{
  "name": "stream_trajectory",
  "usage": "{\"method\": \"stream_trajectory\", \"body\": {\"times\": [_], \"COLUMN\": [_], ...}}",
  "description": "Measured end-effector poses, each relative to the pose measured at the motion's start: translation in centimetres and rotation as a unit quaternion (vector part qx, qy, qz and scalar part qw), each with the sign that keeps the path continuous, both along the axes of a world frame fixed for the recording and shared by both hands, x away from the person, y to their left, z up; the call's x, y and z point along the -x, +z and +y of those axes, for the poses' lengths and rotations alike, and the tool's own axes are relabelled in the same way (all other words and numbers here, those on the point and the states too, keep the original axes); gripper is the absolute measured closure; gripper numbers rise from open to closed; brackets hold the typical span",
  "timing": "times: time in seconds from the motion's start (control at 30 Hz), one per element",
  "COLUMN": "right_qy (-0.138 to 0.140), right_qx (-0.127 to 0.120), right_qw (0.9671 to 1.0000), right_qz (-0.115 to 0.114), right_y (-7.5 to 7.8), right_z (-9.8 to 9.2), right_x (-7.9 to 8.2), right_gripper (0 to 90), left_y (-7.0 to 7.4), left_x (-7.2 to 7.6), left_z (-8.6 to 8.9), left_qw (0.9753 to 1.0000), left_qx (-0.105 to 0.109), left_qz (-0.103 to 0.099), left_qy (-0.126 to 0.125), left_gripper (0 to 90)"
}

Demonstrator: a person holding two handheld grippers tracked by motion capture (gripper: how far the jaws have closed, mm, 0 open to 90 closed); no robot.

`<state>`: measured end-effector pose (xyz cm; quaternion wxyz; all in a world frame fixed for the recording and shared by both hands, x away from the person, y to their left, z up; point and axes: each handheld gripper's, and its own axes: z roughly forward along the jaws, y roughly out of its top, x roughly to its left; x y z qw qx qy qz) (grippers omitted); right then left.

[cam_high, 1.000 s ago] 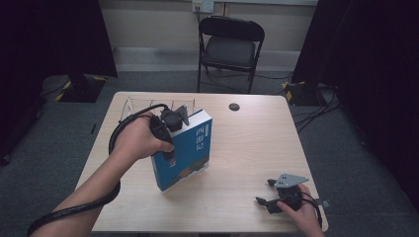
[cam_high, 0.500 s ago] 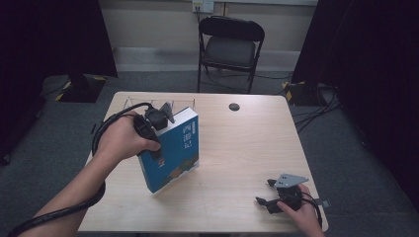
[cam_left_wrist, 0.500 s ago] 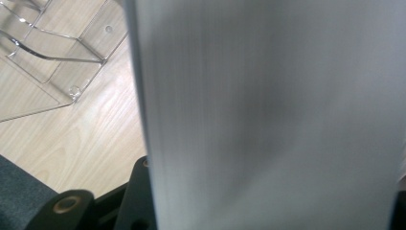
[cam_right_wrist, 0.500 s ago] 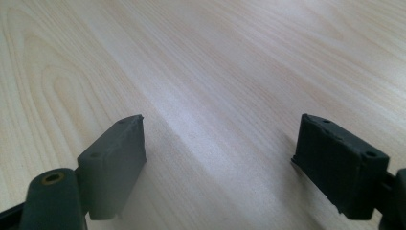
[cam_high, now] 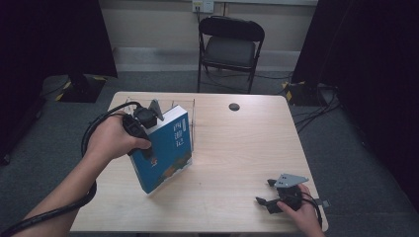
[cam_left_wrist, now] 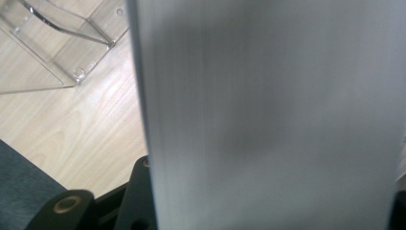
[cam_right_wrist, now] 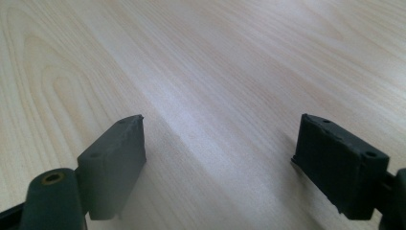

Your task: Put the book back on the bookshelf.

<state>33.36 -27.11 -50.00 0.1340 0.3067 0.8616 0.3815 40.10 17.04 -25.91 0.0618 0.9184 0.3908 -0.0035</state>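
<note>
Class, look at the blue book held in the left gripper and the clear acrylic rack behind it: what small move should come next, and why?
Probably carry the blue book back toward the clear rack. The left gripper clamps its top edge, the book stands tilted on the table just in front of the rack's slots.

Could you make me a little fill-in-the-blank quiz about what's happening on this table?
1. The left claw is shut on a blue ____.
2. Behind the book stands a clear plastic ____.
3. The right claw rests on the table with its jaws ____.
4. Beyond the table stands a black folding ____.

Missing words: book; rack; open; chair
</note>
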Motion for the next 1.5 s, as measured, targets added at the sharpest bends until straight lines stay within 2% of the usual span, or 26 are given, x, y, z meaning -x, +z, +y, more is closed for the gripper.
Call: {"method": "stream_trajectory", "body": {"times": [0.13, 0.2, 0.37, 0.53, 0.63, 0.7, 0.9, 1.0, 1.03, 1.1, 1.27, 1.33, 1.37, 1.43, 1.47, 1.5], "right_qy": [0.0, 0.0, 0.0, 0.0, 0.0, 0.0, 0.0, 0.0, 0.0, 0.0, 0.0, 0.0, 0.001, 0.001, 0.001, 0.001], "right_qx": [0.0, 0.0, 0.0, 0.0, 0.0, 0.0, 0.0, 0.0, 0.0, 0.0, 0.0, 0.0, 0.0, 0.0, 0.0, 0.0], "right_qw": [1.0, 1.0, 1.0, 1.0, 1.0, 1.0, 1.0, 1.0, 1.0, 1.0, 1.0, 1.0, 1.0, 1.0, 1.0, 1.0], "right_qz": [0.0, 0.0, 0.0, 0.0, 0.0, 0.0, 0.0, 0.0, 0.0, 0.0, 0.0, 0.0, 0.0, 0.0, 0.0, 0.0], "right_y": [0.0, 0.0, 0.0, 0.0, 0.0, 0.0, 0.0, 0.0, 0.0, 0.0, 0.0, 0.0, 0.0, 0.0, 0.0, 0.0], "right_z": [0.0, 0.0, 0.0, 0.0, 0.0, 0.0, 0.0, 0.0, 0.0, 0.0, 0.0, 0.0, 0.0, 0.0, 0.0, 0.0], "right_x": [0.0, 0.0, 0.0, 0.0, 0.0, 0.0, 0.0, 0.0, 0.0, 0.0, 0.0, 0.0, 0.0, 0.0, 0.0, 0.0], "right_gripper": [16.9, 16.8, 16.9, 16.9, 16.9, 16.9, 16.9, 16.9, 16.9, 16.9, 16.9, 16.9, 16.9, 16.9, 16.9, 16.9], "left_y": [-0.2, -0.2, -0.1, -0.2, -0.5, -0.6, -0.6, -0.4, -0.4, -0.4, -0.3, -0.2, -0.1, 0.0, 0.0, 0.0], "left_x": [-0.3, -0.4, -1.0, -1.7, -2.3, -2.5, -3.4, -3.6, -3.7, -3.8, -4.0, -4.1, -4.2, -4.2, -4.4, -4.3], "left_z": [0.3, 0.3, 0.7, 0.8, 0.8, 0.7, 0.9, 0.7, 0.6, 0.4, 0.2, 0.0, -0.1, -0.3, -0.2, -0.3], "left_qw": [0.9999, 0.9999, 0.9995, 0.999, 0.9985, 0.9985, 0.9967, 0.9969, 0.9962, 0.9962, 0.9946, 0.9947, 0.9955, 0.9944, 0.9951, 0.9938], "left_qx": [0.005, -0.002, -0.001, 0.005, 0.01, 0.005, 0.014, 0.008, 0.009, 0.007, 0.015, 0.012, 0.011, 0.017, 0.015, 0.019], "left_qz": [0.001, 0.004, 0.007, 0.004, 0.009, 0.008, 0.009, 0.006, 0.009, 0.009, 0.01, 0.008, 0.008, 0.01, 0.01, 0.01], "left_qy": [0.011, 0.009, 0.031, 0.044, 0.054, 0.054, 0.079, 0.077, 0.087, 0.086, 0.102, 0.102, 0.094, 0.104, 0.097, 0.109], "left_gripper": [62.1, 62.0, 62.1, 62.1, 62.1, 62.1, 62.1, 62.1, 62.1, 62.1, 62.1, 62.1, 62.1, 62.1, 62.1, 62.0]}}
